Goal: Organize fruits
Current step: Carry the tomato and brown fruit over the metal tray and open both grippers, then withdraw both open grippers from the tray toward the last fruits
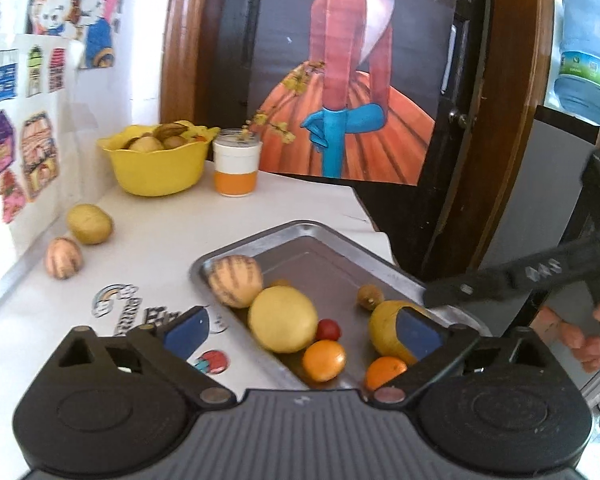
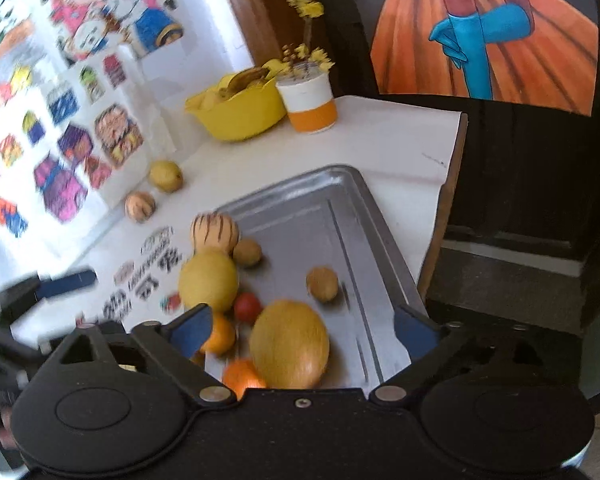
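Both hand-held grippers, left (image 1: 304,330) and right (image 2: 304,328), hover wide and empty over the tray (image 1: 332,236), where most fruit is gathered; a pear (image 1: 89,224) and striped melon (image 1: 63,258) lie left of it, uncollected.

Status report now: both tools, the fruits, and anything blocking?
Left tool open, empty, over tray. Right tool open, empty, above yellow melon. Two fruits outside the tray: lemon, striped fruit. Nothing blocks them.
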Demonstrator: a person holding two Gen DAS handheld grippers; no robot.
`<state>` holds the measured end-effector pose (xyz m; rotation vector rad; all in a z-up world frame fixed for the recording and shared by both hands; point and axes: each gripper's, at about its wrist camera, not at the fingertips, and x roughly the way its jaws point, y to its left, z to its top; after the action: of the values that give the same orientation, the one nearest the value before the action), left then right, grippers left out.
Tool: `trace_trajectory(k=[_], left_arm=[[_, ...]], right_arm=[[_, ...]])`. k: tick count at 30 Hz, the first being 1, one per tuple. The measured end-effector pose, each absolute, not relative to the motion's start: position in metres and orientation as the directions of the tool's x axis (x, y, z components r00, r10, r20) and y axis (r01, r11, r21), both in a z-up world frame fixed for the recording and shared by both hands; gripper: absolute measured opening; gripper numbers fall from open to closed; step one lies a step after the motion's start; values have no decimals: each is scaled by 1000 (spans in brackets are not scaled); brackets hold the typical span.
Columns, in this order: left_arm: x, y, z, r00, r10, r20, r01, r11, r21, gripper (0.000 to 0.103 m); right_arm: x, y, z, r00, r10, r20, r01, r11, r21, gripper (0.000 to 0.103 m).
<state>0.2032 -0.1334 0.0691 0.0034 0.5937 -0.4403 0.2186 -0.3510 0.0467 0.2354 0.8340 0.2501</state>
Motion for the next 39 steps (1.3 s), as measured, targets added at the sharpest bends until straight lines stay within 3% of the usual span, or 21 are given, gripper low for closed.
trace_trajectory(k=[15,27,39], left_arm=[[188,-54,54,767,-259,-587,229,965,-126,102],[189,26,49,781,-112,-615,42,991,-127,102],[232,43,76,841,-61,-537,36,998,-57,103]], right_arm=[[182,-270,40,474,278,-836,-350,930,112,102],[206,-199,56,460,348,-817,-498,863,88,102],[291,-138,97,547,383,-745,-545,838,30,102]])
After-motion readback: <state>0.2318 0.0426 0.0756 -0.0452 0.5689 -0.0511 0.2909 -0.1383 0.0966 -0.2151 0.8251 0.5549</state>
